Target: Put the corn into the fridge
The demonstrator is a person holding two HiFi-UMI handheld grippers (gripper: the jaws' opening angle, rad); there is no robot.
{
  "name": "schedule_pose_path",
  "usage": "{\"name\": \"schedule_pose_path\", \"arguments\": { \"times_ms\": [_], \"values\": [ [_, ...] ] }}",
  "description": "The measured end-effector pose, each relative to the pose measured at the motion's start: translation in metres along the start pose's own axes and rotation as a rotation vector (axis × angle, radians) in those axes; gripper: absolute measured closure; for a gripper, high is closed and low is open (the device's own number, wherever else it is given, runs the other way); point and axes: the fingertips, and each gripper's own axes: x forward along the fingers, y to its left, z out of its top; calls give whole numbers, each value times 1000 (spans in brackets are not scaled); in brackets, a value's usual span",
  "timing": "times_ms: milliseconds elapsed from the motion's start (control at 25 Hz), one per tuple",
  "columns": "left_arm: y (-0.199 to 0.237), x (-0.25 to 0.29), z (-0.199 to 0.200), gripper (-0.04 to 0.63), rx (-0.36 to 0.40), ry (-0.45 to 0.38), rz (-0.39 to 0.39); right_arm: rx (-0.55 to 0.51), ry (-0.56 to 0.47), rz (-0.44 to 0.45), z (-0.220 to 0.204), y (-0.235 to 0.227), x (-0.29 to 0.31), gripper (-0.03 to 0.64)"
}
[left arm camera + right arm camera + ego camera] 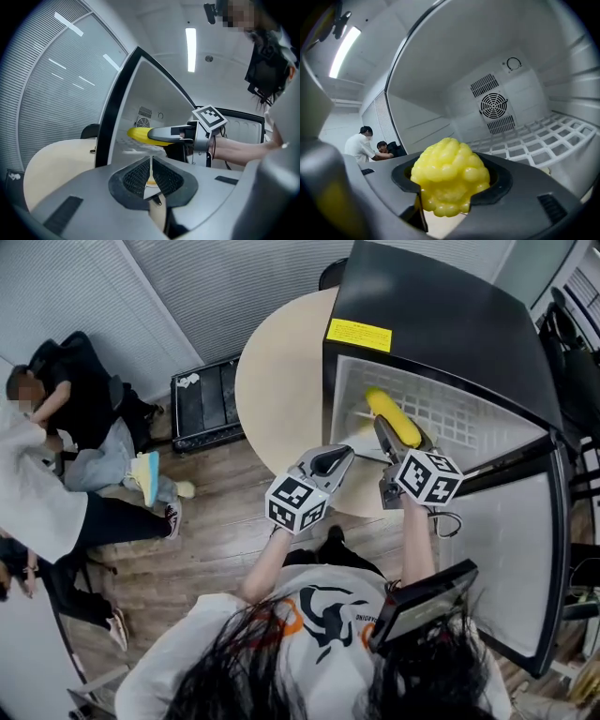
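Observation:
My right gripper is shut on a yellow corn cob, holding it just inside the open black mini fridge. The cob's knobbly tip fills the middle of the right gripper view, above the white wire shelf and facing the rear fan grille. From the left gripper view the corn pokes past the right gripper's jaws into the fridge. My left gripper hangs shut and empty by the table's edge, left of the fridge opening; its pads are pressed together.
The fridge stands on a round beige table. Its door hangs open to the right. A black crate sits on the wooden floor to the left. People sit and stand at the far left.

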Motion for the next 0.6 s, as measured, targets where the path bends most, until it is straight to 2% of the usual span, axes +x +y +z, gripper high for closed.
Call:
{"name": "schedule_pose_path", "arguments": {
  "times_ms": [120, 360, 600],
  "values": [
    [4, 3, 3, 583, 0, -5, 15, -8, 16, 31, 8, -3, 15, 354],
    [10, 9, 9, 583, -3, -11, 31, -139, 87, 47, 16, -3, 43, 354],
    [16, 15, 12, 583, -5, -14, 35, -375, 177, 9, 13, 9, 60, 354]
  ]
}}
